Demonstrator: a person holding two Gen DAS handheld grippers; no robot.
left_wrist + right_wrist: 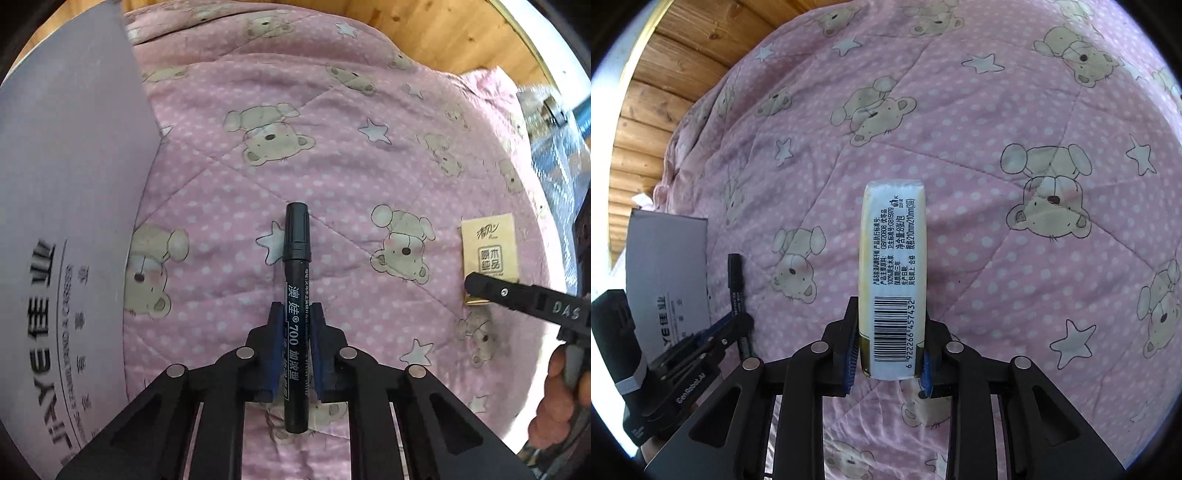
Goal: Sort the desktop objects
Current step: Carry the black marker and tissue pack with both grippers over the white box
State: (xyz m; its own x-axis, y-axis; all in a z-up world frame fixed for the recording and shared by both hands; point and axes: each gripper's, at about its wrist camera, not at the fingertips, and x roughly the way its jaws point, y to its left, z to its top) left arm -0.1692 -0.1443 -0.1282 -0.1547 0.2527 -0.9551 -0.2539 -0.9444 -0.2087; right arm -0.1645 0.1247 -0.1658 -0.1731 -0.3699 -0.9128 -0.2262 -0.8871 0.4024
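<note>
Gripping near one end only, the left gripper [295, 314] risked letting the long black marker pen [296, 295] pivot or slip onto the pink bear-print quilt [369, 166]. Its jaws were nearly closed, clenched on the barrel beside the pale grey printed box [66, 184]. The right gripper [890, 347], jaws wider, clasped the cream tissue packet [894, 266] at its barcode end, above the quilt.

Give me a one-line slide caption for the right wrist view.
Right gripper clamps a tissue pack above the pink bear quilt.
</note>
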